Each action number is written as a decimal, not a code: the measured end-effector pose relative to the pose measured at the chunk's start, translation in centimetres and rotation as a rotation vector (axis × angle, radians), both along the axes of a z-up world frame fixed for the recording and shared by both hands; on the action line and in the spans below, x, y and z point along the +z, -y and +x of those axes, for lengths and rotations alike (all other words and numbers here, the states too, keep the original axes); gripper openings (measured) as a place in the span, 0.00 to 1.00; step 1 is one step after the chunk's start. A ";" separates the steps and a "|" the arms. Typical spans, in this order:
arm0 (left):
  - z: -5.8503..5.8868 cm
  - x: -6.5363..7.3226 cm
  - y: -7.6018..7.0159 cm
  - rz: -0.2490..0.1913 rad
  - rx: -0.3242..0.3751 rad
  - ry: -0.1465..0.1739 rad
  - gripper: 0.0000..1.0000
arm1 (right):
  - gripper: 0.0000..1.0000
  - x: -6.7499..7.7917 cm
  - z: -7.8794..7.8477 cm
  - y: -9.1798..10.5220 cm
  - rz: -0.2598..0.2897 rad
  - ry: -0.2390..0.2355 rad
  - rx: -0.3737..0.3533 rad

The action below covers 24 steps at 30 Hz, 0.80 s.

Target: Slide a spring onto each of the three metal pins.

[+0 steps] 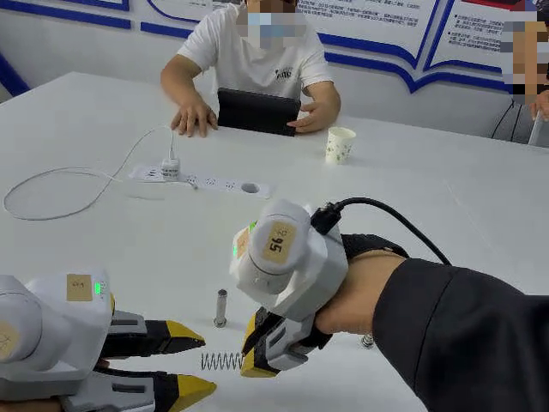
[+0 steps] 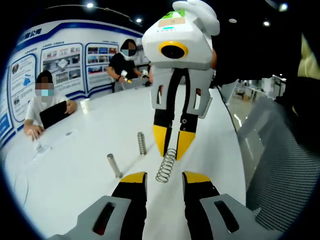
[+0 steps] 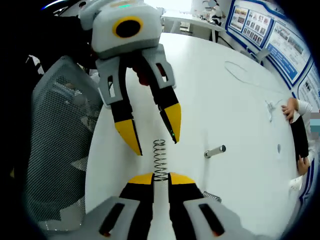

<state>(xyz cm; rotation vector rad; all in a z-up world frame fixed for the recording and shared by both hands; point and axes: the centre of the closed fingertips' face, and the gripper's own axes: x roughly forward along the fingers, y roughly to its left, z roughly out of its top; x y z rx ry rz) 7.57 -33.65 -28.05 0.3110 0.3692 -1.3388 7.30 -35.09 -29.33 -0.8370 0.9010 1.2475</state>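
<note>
My right gripper [image 1: 254, 367] [image 3: 160, 179] is shut on one end of a small steel spring [image 1: 221, 360] [image 2: 166, 165] [image 3: 160, 159], held level just above the white table [image 1: 446, 206]. The spring's free end points at my left gripper [image 1: 190, 361] [image 2: 165, 178], which stands open a short way off, its yellow tips on either side of the spring's line. A bare metal pin [image 1: 221, 307] [image 2: 114, 165] [image 3: 215, 150] stands upright just beyond the spring. A second pin wearing a spring [image 2: 142, 143] [image 3: 210, 196] stands near my right hand, partly hidden [image 1: 367, 341] in the head view.
A person sits across the table with a dark tablet [image 1: 257, 111]. A paper cup [image 1: 340, 144], a white power strip [image 1: 202, 180] and a looping white cable [image 1: 60, 193] lie in the far half. A mesh chair [image 2: 270, 160] stands beside the table.
</note>
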 end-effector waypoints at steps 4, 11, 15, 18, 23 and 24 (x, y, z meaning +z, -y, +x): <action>-0.3 0.3 0.4 0.004 -0.027 0.015 0.23 | 0.11 0.4 -0.3 -0.1 -0.003 0.005 0.013; -0.7 0.5 0.6 0.008 -0.057 0.033 0.14 | 0.11 1.1 -0.8 0.0 -0.009 0.013 0.025; -0.8 0.4 0.6 0.011 -0.062 0.033 0.13 | 0.11 1.7 -0.9 0.0 -0.004 0.024 0.028; -0.9 0.3 0.7 0.018 -0.067 0.035 0.12 | 0.11 2.3 -1.0 -0.2 0.012 0.027 0.027; -0.9 0.2 0.8 0.018 -0.071 0.035 0.12 | 0.11 3.2 -1.1 -0.7 0.028 0.044 0.036; -1.0 0.2 0.8 0.018 -0.072 0.036 0.12 | 0.11 3.5 -1.2 -0.8 0.033 0.048 0.039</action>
